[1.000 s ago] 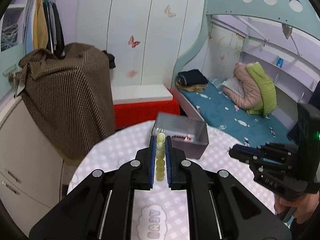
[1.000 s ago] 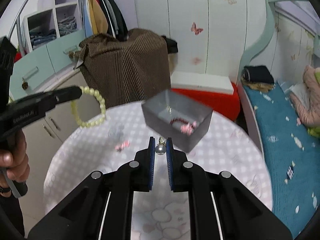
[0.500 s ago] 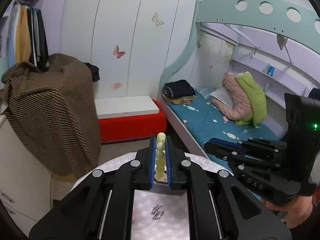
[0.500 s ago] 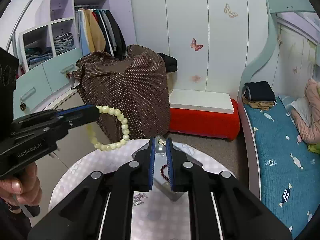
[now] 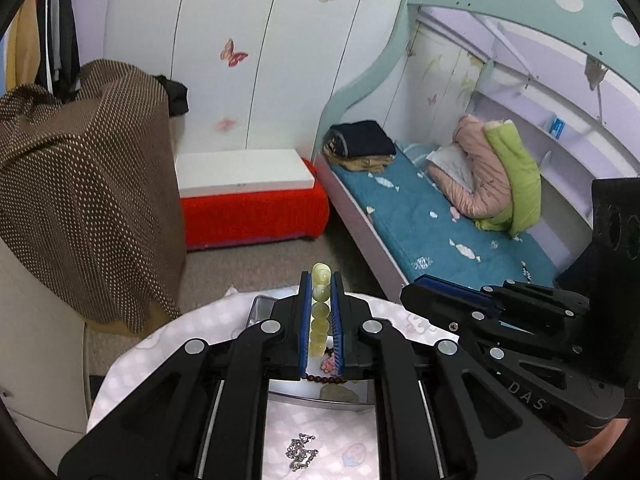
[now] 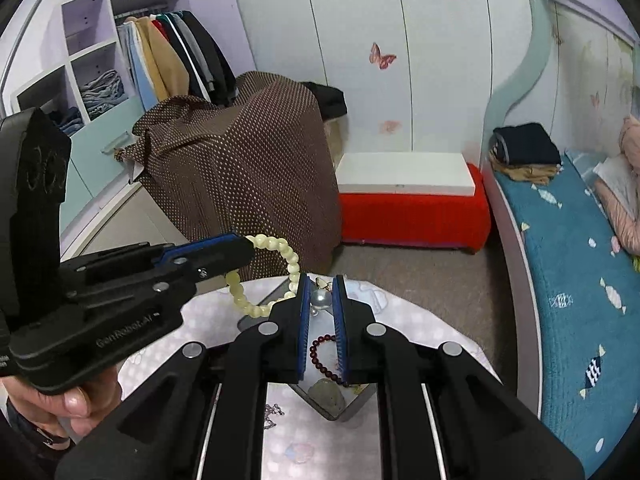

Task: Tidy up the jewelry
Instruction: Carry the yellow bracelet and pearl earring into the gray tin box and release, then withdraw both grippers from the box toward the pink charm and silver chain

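My left gripper is shut on a pale yellow-green bead bracelet, which hangs as a loop in the right wrist view. My right gripper is shut on a pearl pendant. Both hover over a grey metal box on the round table. In the box lie a dark red bead bracelet and a pale stone. A silver chain lies on the tablecloth in front of the box, also seen in the right wrist view.
Beyond the table's far edge stand a brown dotted cloth-covered piece, a red bench with a white top and a bed with a teal mattress. A wardrobe with hanging clothes is at far left.
Both grippers have moved forward over the table until the box lies directly beneath their fingers. Each still holds its piece. The two grippers are closer together.
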{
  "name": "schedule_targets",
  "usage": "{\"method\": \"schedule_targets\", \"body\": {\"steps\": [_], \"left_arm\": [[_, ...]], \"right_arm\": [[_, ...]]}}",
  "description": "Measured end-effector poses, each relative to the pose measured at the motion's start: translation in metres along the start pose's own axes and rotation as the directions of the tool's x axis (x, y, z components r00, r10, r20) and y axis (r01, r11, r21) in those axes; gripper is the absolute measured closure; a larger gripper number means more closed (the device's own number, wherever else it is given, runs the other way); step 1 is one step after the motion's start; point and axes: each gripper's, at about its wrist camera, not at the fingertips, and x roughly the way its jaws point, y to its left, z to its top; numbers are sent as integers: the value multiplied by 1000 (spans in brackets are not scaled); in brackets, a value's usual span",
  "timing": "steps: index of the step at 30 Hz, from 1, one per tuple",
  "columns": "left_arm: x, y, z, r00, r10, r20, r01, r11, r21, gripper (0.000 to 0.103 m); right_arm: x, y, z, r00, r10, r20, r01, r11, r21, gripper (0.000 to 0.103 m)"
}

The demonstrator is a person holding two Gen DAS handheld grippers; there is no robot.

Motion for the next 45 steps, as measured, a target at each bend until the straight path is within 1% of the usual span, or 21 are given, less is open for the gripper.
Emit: {"method": "schedule_targets", "body": {"steps": [10,12,13,14,15,16,17,19,20,21,22,23,25,27,29,31,33,35,41,45], "left_arm": [[34,13,-6,997,12,-77,-14,1000,-24,94],[37,14,-8,996,23,-87,-25,999,-20,92],[37,15,-9,996,31,-87,-33,999,-20,78],[35,16,-9,996,43,-80,-45,999,-26,49],[31,19,-9,996,65,-59,-67,997,-40,33],[27,22,-10,995,95,-42,-97,994,-51,22],[23,26,-10,994,100,-33,-102,993,-65,13],[14,29,-12,994,109,-18,-110,990,-89,13],[8,30,-13,992,124,-10,-124,988,-92,12],[2,31,-13,990,141,1,-141,986,-93,10],[-6,33,-15,986,167,18,-165,982,-95,9],[-13,34,-17,982,185,32,-181,979,-98,8],[-30,36,-22,974,217,67,-209,972,-107,7],[-47,39,-29,963,250,98,-239,964,-116,6],[-66,39,-37,952,278,128,-264,957,-120,6],[-79,37,-40,946,290,148,-276,955,-110,6],[-94,31,-45,933,318,168,-307,948,-90,6],[-106,27,-49,925,332,185,-322,943,-83,6],[-140,25,-67,915,340,219,-325,940,-105,6],[-153,22,-79,909,350,226,-333,936,-111,6]], "right_arm": [[23,-8,-6,998,14,-61,-11,999,44,93],[26,-9,-7,997,25,-72,-21,998,54,90],[26,-10,-7,997,26,-74,-22,998,58,90],[26,-10,-7,997,28,-75,-23,998,63,90],[26,-10,-8,996,33,-77,-27,997,69,91],[26,-10,-6,997,34,-75,-28,997,78,90],[26,-12,-6,997,34,-74,-28,996,86,86],[24,-14,-7,997,30,-71,-24,995,94,78],[23,-15,-7,997,29,-68,-22,995,100,65],[21,-16,-7,998,28,-62,-21,994,109,51],[16,-18,-8,999,23,-46,-17,992,127,19],[13,-18,-8,999,17,-30,-13,991,136,7],[4,-18,-9,1000,3,9,-4,989,149,7],[0,-18,-10,1000,-4,4,3,988,155,7],[-6,-17,-12,999,-31,18,28,988,151,7],[-12,-15,-14,999,-35,32,30,988,149,7],[-19,-9,-16,998,-44,40,38,990,136,7],[-27,-3,-19,997,-58,54,52,991,124,7],[-52,16,-29,990,-97,101,87,992,97,7],[-71,29,-42,984,-114,139,105,992,69,7]]}}
